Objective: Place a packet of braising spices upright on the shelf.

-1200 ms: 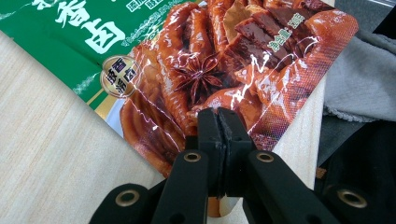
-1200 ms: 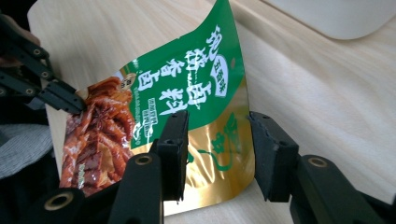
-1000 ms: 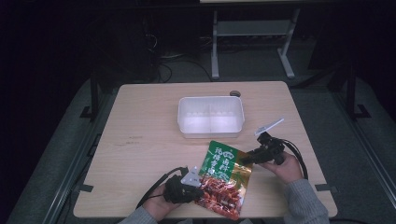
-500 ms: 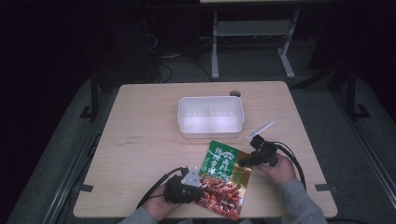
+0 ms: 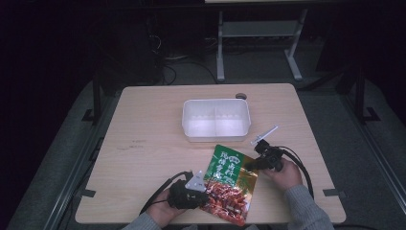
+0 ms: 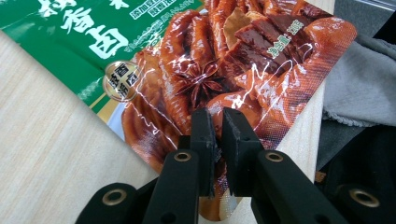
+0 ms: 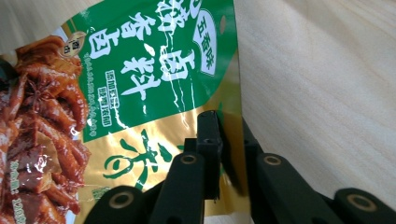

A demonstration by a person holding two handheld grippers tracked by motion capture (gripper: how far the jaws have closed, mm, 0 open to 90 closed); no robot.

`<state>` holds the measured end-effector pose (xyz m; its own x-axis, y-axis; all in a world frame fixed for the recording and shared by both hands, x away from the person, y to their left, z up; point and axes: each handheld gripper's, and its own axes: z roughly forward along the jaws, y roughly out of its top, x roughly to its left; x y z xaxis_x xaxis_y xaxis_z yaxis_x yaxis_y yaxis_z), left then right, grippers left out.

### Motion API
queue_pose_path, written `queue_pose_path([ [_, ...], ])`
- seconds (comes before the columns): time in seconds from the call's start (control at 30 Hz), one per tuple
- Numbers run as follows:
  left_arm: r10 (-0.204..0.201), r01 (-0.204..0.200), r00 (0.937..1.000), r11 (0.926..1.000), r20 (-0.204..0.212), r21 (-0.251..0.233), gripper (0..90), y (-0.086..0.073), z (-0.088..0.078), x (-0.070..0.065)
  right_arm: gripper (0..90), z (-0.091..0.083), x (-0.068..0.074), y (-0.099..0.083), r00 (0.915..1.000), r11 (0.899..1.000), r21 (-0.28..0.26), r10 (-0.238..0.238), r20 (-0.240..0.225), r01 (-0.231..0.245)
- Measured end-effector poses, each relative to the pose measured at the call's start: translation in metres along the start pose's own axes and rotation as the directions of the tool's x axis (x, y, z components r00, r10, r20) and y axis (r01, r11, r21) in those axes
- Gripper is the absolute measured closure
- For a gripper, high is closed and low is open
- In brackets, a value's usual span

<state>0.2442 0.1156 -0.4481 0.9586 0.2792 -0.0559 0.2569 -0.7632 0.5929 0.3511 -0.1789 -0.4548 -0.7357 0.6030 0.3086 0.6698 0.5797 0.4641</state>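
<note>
A food packet (image 5: 230, 184), green at the top with reddish braised food printed below, lies flat near the table's front edge. My left gripper (image 5: 207, 191) is at its lower left edge. In the left gripper view its jaws (image 6: 218, 116) are nearly together on the packet (image 6: 196, 56); they have just been opening slightly, with the film still between them. My right gripper (image 5: 249, 166) is at the packet's upper right edge. In the right gripper view its jaws (image 7: 229, 119) have just been closing and now pinch the golden edge of the packet (image 7: 154, 70).
A white plastic container (image 5: 215, 136) stands on the wooden table (image 5: 143, 124) just beyond the packet. A small dark round thing (image 5: 241, 96) lies behind it. A grey sleeve (image 6: 359, 84) hangs past the table's front edge. A metal stand (image 5: 258, 43) is on the floor beyond.
The right gripper has come a little down and left onto the packet's right edge and its jaws have closed there. The left hand and the packet have stayed put.
</note>
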Motion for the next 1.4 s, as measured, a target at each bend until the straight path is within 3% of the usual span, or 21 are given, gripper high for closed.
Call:
queue_pose_path([
  [0.57, -0.036, 0.035, 0.9987, 0.9988, -0.035, -0.033, 73.9, -0.006, -0.015, 0.006, 89.6, -0.006, -0.003, -0.007, 0.9982, 0.999, -0.036, 0.03, -0.051, -0.032],
  [0.73, -0.05, 0.048, 0.9976, 0.998, -0.048, -0.041, 67.8, -0.011, -0.022, 0.007, 89.7, -0.014, 0.002, -0.008, 0.9988, 0.999, -0.046, 0.025, -0.042, -0.027],
  [1.0, -0.074, 0.071, 0.9939, 0.9964, -0.082, -0.048, 60.9, -0.021, -0.035, 0.013, 89.7, -0.031, 0.005, -0.012, 0.9962, 0.995, -0.088, 0.032, -0.081, -0.039],
  [1.4, -0.105, 0.099, 0.9859, 0.9936, -0.13, -0.056, 54.0, -0.04, -0.05, 0.017, 89.8, -0.055, 0.018, -0.008, 0.9979, 0.994, -0.113, -0.001, -0.064, -0.006],
])
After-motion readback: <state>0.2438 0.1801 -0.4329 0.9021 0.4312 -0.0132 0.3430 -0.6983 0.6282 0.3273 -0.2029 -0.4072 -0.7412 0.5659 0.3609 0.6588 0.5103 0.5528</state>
